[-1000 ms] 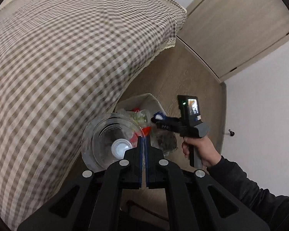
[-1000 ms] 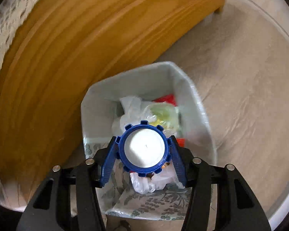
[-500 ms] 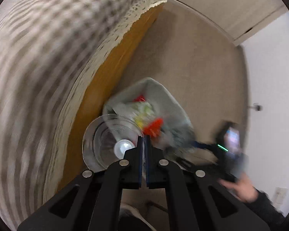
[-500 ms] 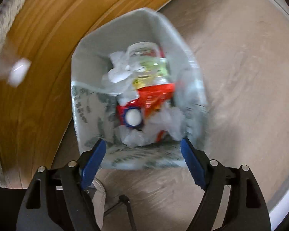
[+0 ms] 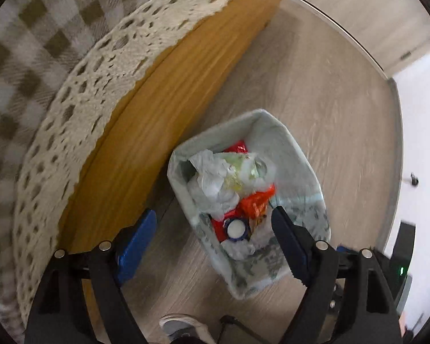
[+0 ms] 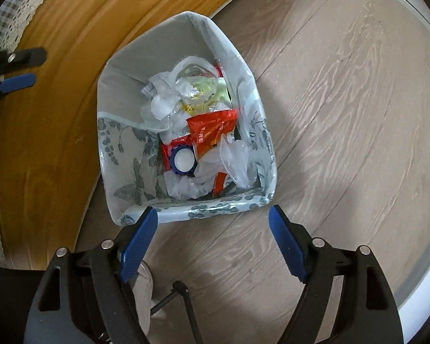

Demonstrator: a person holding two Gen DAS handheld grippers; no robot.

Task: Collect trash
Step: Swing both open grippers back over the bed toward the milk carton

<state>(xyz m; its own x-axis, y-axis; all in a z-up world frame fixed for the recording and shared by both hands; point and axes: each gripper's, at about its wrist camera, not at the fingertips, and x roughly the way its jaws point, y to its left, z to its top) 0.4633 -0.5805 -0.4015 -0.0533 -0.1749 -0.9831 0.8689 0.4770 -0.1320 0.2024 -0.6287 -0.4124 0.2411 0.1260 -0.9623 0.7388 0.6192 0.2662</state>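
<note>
The trash bin (image 6: 186,109), lined with a leaf-printed bag, stands on the wood-look floor (image 6: 344,114) just beside the wooden bed frame (image 6: 43,143). It holds crumpled clear plastic, a red wrapper (image 6: 212,132) and a blue-rimmed lid (image 6: 183,160). Your right gripper (image 6: 213,238) hangs above the bin's near rim, fingers spread wide with nothing between them. Your left gripper (image 5: 212,238) points down over the bin, its jaws opening and empty. A lace-edged checked cover (image 5: 71,86) overhangs the frame.

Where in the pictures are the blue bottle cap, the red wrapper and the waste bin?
blue bottle cap (image 6: 183,162): right wrist view, white centre.
red wrapper (image 6: 210,127): right wrist view, flat middle.
waste bin (image 6: 123,140): right wrist view, patterned inner wall.
</note>
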